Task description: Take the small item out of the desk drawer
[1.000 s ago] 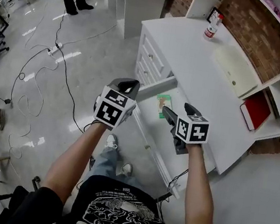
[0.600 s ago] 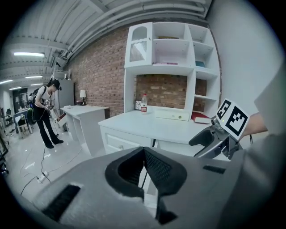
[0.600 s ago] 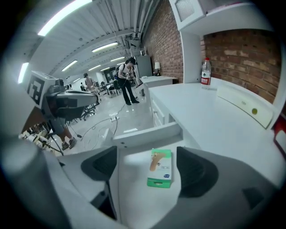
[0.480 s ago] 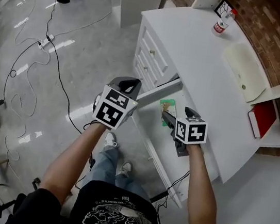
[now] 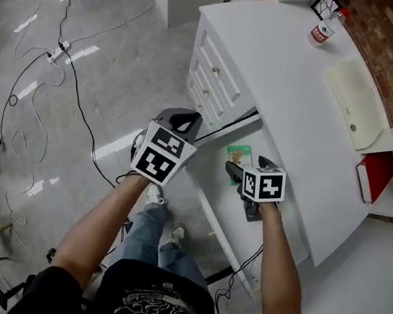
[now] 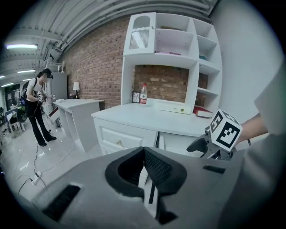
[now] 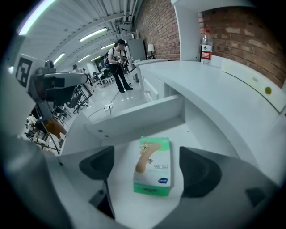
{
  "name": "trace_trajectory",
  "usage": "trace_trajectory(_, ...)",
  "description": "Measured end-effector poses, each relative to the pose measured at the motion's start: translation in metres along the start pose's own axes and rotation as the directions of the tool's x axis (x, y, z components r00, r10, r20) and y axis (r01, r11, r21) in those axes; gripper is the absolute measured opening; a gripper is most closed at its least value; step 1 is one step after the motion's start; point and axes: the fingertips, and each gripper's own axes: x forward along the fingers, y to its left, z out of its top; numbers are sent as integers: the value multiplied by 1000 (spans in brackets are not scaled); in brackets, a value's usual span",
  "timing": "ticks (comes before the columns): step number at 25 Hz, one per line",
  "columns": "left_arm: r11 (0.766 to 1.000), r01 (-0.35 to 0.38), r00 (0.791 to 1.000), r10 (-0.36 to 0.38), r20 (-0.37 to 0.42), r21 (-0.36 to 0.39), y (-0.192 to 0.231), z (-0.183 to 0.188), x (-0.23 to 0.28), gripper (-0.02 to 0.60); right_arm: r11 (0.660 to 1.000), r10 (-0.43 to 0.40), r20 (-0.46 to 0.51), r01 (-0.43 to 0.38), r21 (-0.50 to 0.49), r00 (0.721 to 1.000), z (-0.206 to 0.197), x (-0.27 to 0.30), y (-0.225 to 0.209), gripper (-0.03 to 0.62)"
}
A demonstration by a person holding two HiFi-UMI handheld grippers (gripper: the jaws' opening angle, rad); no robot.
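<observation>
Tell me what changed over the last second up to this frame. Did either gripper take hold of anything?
The right gripper eased slightly forward toward the green-and-white box, which is now lined up between its open jaws. Nothing was gripped or released. Unchanged: the box lies flat in the open drawer, and the left gripper stays shut and empty out in front of the desk.

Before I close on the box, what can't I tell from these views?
Head view: right gripper covers the box's near end.
Right gripper view: the box's print is too small to read; how far ahead of the open jaws it lies is unclear.
Left gripper view: left gripper body hides the drawer's inside.
</observation>
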Motion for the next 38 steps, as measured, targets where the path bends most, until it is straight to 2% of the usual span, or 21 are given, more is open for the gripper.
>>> trace_trajectory(5,1000,23,999,-23,-25,-10,7,-11,15,8,999,3,-46,-2,37,999,-7,25,-6,468)
trace_trajectory(12,999,37,998,-38,-47,-29,19,-21,30,8,996,-58,-120,66,60,991,-17,42,-19,477)
trace_trajectory(21,998,42,997,-45,-58,-49,28,-28,36,8,990,-124,-216,134,33,968,-29,56,-21,472)
trace_trajectory(29,998,28,998,-32,-63,-61,36,-34,28,8,989,-133,-227,144,31,965,-29,59,-20,466)
trace_trajectory(36,998,20,998,-23,-54,-54,32,-31,17,8,987,-139,-217,152,47,966,-30,56,-17,412)
trace_trajectory(38,998,12,999,-15,-52,-54,31,-29,13,8,987,-139,-214,153,51,967,-31,54,-18,364)
